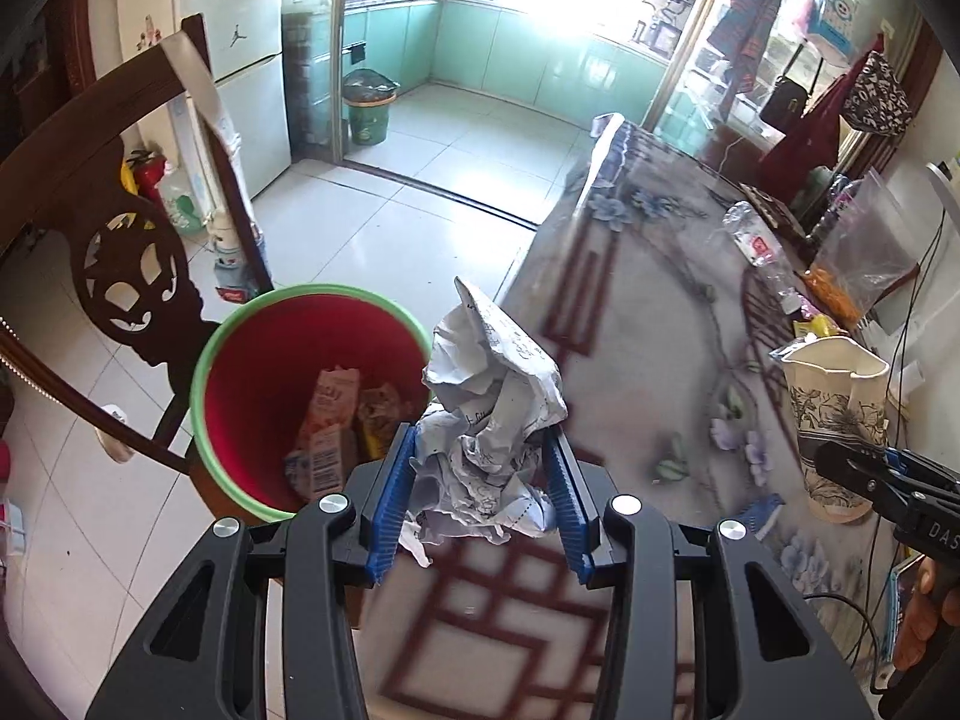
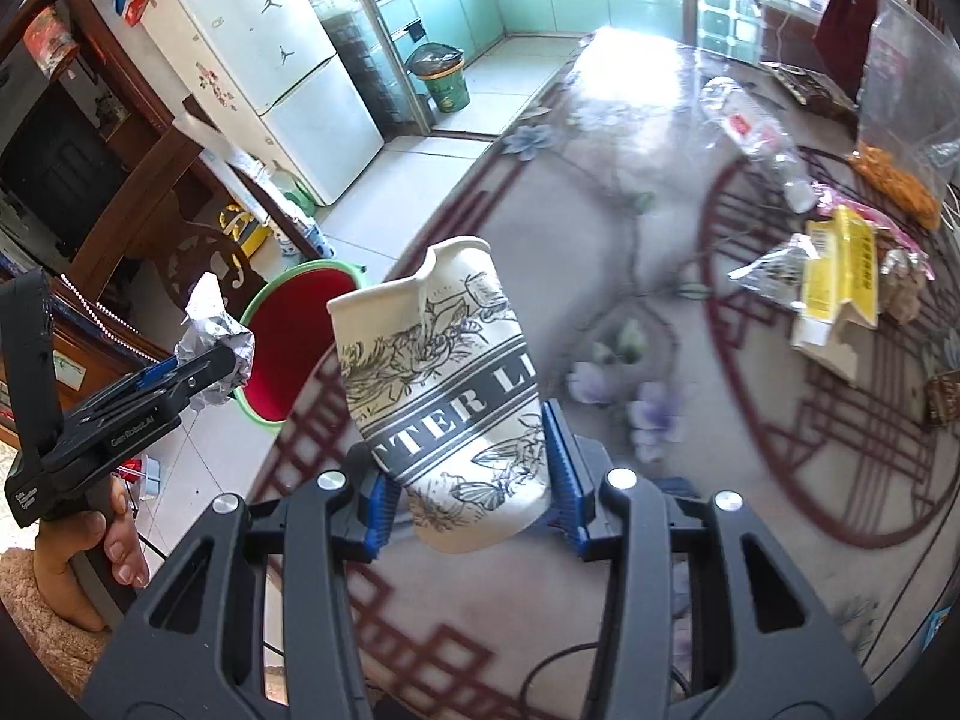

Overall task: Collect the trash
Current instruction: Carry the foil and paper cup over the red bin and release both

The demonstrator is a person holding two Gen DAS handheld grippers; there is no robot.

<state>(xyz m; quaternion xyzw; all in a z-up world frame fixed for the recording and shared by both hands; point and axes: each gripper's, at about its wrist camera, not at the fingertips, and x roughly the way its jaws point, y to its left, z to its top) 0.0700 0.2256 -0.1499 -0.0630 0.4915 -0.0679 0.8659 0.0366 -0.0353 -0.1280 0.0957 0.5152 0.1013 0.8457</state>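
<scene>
A red bin (image 1: 282, 396) with a green rim stands on the floor tight against the desk (image 1: 648, 324) edge. Inside it lie a pale carton (image 1: 324, 438) and a darker wrapper (image 1: 378, 414), leaning against each other at the bottom.

The left tool (image 1: 486, 468) is clamped on a crumpled paper (image 1: 492, 396) wad, its blue pads pressed into both sides; the wad hangs above the desk edge just beside the bin's rim. The right tool (image 2: 468, 486) grips a dented paper cup (image 2: 444, 384) by its lower part, the cup tilted with its torn mouth up and away, over the desk.

The left wrist view looks straight down into the bin and shows its contents; the right wrist view catches only the bin's red inner wall, half hidden behind the cup. The right view alone shows the litter still on the far side of the desk: a yellow box (image 2: 840, 276), a silver wrapper (image 2: 774, 270) beside it, and pink packaging behind. Both views show a crushed clear bottle (image 1: 759, 252) lying on the desk and a plastic bag (image 1: 858, 258) with orange bits in it.

A dark carved chair (image 1: 120, 252) stands close behind the bin. Beyond it are a white fridge (image 1: 240, 60) and a green bin (image 1: 367, 114) in the kitchen doorway. A hand (image 2: 102, 546) holds the left tool's grip.
</scene>
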